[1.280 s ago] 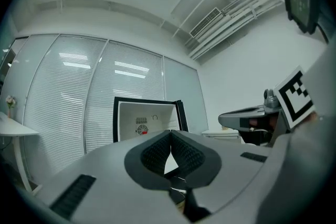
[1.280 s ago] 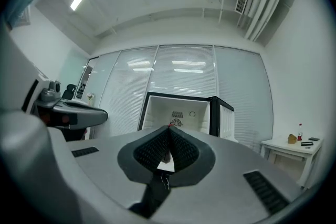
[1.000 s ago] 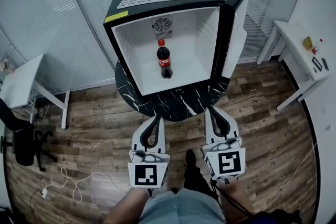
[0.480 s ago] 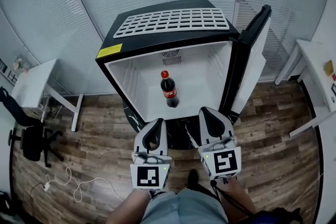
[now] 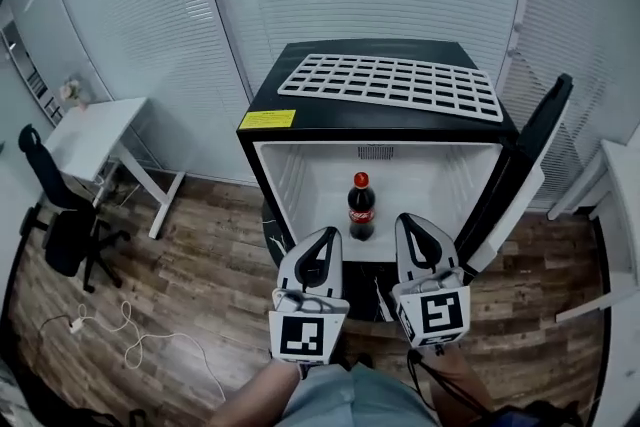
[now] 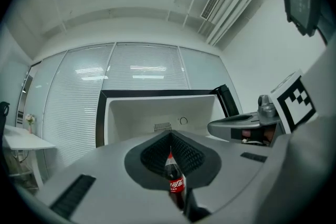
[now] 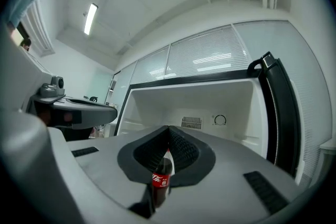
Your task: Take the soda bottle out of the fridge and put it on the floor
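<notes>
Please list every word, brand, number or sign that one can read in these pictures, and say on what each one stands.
No text can be read with certainty.
On the soda bottle: white script on the red label, too small to read.
On the yellow sticker on the fridge: print too small to read.
On the square markers: black-and-white patterns only, no words.

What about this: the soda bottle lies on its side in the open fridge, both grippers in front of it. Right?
No: the head view shows the soda bottle standing upright in the open fridge, with the left gripper and right gripper in front of it.
</notes>
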### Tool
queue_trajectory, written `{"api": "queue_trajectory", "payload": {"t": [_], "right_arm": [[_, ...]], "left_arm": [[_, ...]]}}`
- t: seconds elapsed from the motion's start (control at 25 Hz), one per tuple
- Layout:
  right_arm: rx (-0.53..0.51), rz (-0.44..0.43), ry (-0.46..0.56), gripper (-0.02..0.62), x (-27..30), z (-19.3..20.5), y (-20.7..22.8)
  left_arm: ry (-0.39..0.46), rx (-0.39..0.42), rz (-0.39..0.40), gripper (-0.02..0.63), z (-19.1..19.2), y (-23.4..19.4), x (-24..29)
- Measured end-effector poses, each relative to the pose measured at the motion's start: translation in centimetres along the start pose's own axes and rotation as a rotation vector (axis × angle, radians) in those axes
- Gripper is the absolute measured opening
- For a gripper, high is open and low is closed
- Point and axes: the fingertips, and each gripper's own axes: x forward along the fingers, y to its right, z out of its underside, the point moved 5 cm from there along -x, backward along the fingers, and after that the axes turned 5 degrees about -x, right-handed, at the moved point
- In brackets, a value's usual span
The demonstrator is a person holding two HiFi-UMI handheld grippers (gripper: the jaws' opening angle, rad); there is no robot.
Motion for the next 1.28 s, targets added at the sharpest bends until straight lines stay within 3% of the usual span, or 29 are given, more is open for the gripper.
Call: {"api": "queue_trajectory", "payload": {"t": [0.52, 0.56, 0.64, 0.68, 1.08, 1.28], "right_arm": [[0.009, -0.057, -0.053, 0.016, 6.9, 2.7, -0.5], [0.018, -0.076, -0.054, 0.044, 7.4, 2.9, -0.7], [0.029, -0.118, -0.071, 0.205, 8.4, 3.5, -1.0], [0.028, -0.13, -0.081, 0.226, 9.0, 3.8, -1.1], [0.027, -0.164, -0.161, 0.252, 14.6, 7.2, 1.6], [0.02, -0.181, -0.18, 0.249, 16.2, 7.4, -0.4]], "left_arm": [[-0.033, -0.034, 0.033, 0.017, 3.2, -3.6, 5.0], [-0.042, -0.034, 0.037, 0.017, 3.5, -3.7, 5.2], [-0.055, -0.041, 0.043, 0.017, 4.1, -4.1, 5.7], [-0.059, -0.046, 0.047, 0.017, 4.3, -4.3, 6.0], [-0.119, -0.083, 0.054, 0.017, 6.1, -4.9, 10.3], [-0.131, -0.093, 0.059, 0.017, 6.4, -6.5, 9.4]]}}
